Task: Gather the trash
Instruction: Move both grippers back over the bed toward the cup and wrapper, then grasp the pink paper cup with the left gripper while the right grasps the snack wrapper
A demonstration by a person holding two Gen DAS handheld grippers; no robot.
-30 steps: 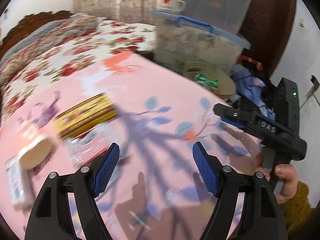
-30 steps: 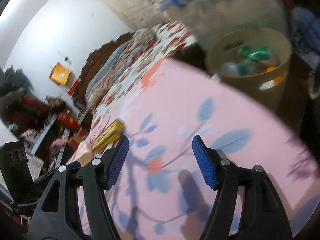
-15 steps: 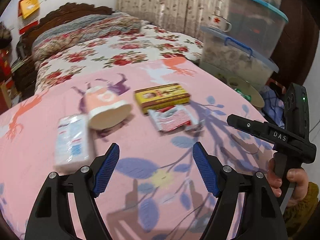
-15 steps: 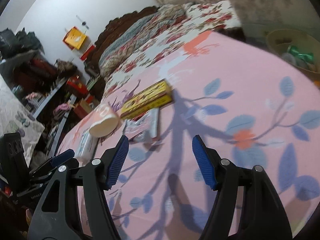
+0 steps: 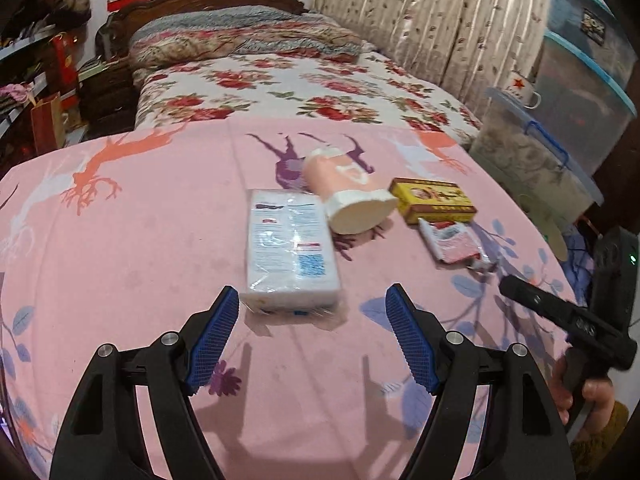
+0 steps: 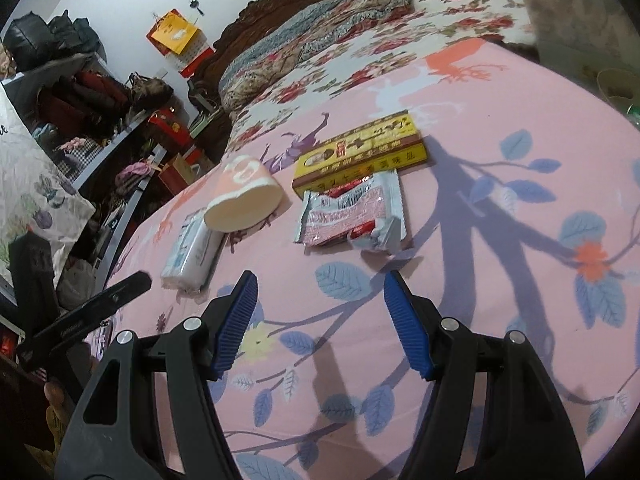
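- Four pieces of trash, counted on the pink sheet [image 5: 120,240]: one tissue pack [image 5: 290,254], one tipped paper cup [image 5: 352,196], one yellow box [image 5: 434,200], one crumpled red-and-silver wrapper [image 5: 454,242].
- Laid in a loose row across the middle of the sheet, tissue pack at left, wrapper and box at right, cup between; probably spread apart so each can be pinched singly.
- Left gripper [image 5: 312,334] spread wide, empty, near edge of the tissue pack just ahead of and between its blue pads [image 5: 214,334]; looks lined up to straddle that pack first.
- Right gripper [image 6: 320,322] likewise spread wide and empty, pointed at the wrapper [image 6: 352,216], which lies a little farther on.
- One tan bin [image 6: 618,88] at far right beyond the sheet's edge, likely the drop point.
- Nothing picked up yet.
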